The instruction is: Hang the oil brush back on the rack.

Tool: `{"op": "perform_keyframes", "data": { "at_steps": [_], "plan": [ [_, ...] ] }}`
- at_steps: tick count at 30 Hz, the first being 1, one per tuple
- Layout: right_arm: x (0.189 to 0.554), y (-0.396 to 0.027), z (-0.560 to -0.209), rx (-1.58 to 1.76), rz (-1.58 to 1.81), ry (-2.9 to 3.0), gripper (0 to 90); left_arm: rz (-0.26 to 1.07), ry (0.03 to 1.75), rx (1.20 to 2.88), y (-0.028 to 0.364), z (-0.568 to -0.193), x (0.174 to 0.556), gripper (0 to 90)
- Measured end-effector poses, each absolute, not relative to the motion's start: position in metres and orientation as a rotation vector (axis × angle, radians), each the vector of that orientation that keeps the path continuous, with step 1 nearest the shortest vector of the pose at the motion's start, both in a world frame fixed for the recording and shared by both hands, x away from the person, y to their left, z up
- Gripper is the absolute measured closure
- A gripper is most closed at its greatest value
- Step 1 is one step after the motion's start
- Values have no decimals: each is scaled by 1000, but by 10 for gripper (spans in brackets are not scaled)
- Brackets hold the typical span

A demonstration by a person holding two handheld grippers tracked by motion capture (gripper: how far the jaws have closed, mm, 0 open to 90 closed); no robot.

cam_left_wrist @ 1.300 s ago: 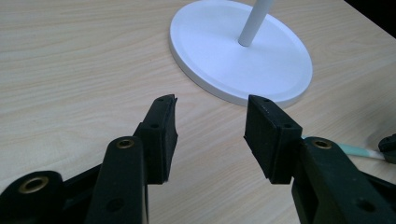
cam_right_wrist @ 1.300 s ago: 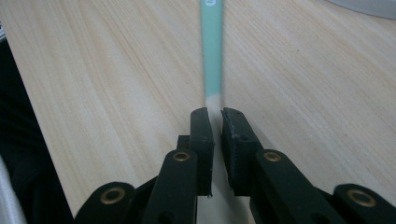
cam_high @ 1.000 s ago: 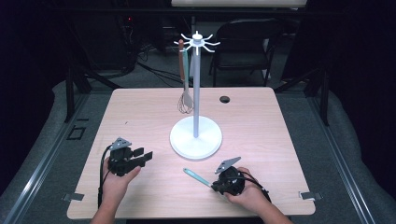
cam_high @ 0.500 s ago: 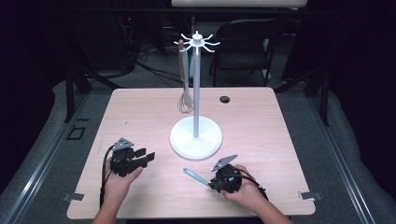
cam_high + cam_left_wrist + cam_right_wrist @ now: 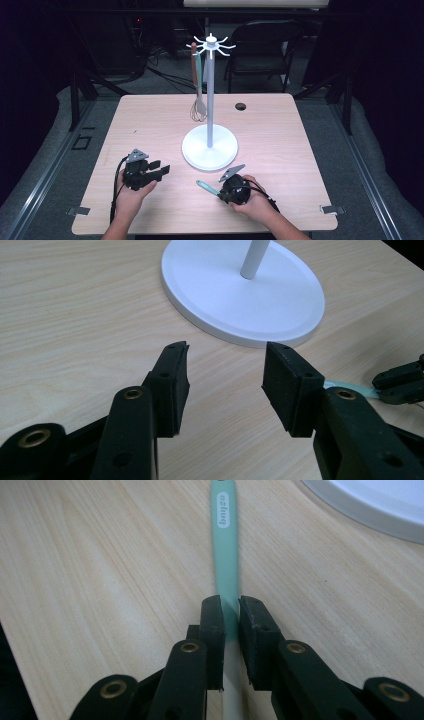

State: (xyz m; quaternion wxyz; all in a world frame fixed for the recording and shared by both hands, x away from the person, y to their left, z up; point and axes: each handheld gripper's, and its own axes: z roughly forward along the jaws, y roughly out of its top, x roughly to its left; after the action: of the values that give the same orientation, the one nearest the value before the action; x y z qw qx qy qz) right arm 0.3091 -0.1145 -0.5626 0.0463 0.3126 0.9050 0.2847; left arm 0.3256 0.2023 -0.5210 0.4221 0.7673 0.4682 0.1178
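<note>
High view: right gripper (image 5: 223,194) low over the near table (image 5: 150,125) edge, at one end of a teal utensil (image 5: 206,187) lying flat just before the white stand (image 5: 210,148). Against the two earlier frames the hand sits a shade nearer the stand's base; the teal piece has not left the wood. Left gripper (image 5: 159,171) idle to the left, well apart. A whisk (image 5: 198,107) and a teal-handled item hang from the hooks at the stand's top

Left gripper view: left gripper (image 5: 225,377) jaws stand wide with nothing between them, bare table beneath, stand base (image 5: 245,295) ahead. The teal utensil's end (image 5: 350,388) and the other gripper's tip show at the right edge

Right gripper view: right gripper (image 5: 231,617) jaws drawn close about the teal utensil's handle (image 5: 225,545). They opened and closed a little over the last second and now sit tight on both sides of the handle, pads pressing as far as can be judged. Handle runs straight ahead, flat on the table, stand rim (image 5: 370,510) at upper right

Judgement: grasp being settled, lift not begun; hanging the utensil on a free hook likely follows
</note>
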Motion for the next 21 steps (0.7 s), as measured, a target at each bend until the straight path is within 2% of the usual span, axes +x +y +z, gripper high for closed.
{"op": "perform_keyframes", "data": {
  "at_steps": [21],
  "plan": [
    [309, -110, -560, 943, 834, 2779, 814, 258, 1111, 1973, 184, -529, 324, 514]
  ]
}}
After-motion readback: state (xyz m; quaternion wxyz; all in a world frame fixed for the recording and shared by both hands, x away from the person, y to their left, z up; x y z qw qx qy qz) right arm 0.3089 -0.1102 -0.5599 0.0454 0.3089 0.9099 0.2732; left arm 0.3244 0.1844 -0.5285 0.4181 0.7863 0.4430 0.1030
